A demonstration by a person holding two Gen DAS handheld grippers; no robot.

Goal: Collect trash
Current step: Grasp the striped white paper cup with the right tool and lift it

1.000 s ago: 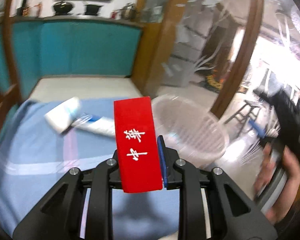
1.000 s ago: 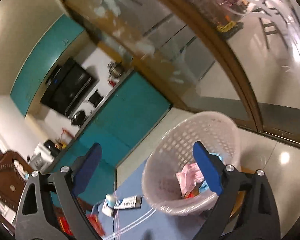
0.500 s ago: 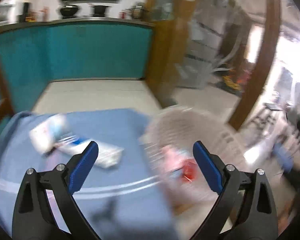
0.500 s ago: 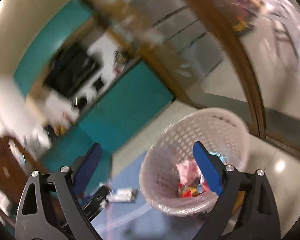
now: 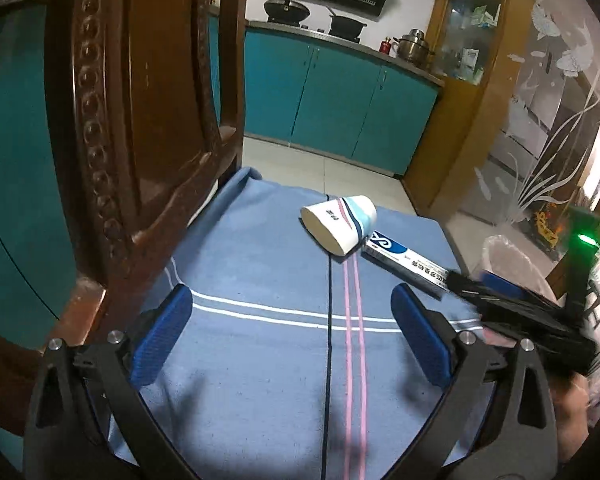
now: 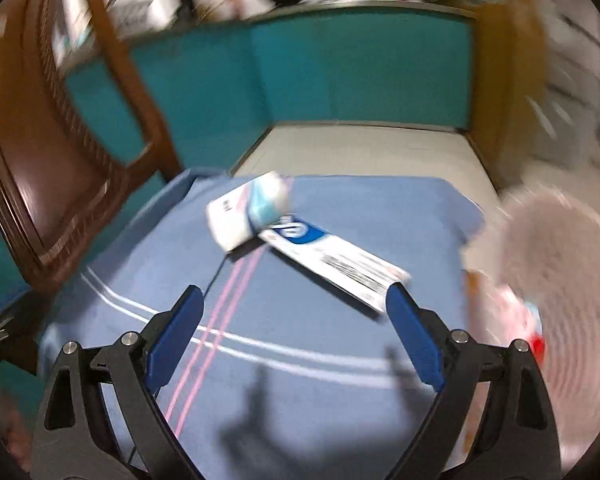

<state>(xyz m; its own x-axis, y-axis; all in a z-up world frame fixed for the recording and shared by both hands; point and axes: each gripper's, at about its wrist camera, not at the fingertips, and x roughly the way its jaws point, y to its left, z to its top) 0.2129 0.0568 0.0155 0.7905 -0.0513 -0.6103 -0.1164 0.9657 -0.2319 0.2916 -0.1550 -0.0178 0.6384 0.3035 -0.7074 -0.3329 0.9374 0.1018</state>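
Blue cloth; both grippers spread, empty; basket blurred, cut off.

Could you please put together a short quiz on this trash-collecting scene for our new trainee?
1. True or false: the left gripper is holding an item.
2. Multiple choice: the paper cup on the blue cloth is A) upright, B) lying on its side, C) in the basket.
3. Fill in: the long toothpaste box lies right beside the ____.

Key
1. False; both it and the right gripper are open and empty.
2. B.
3. Paper cup; one end of the box touches it. The white basket stands off the cloth's right edge.
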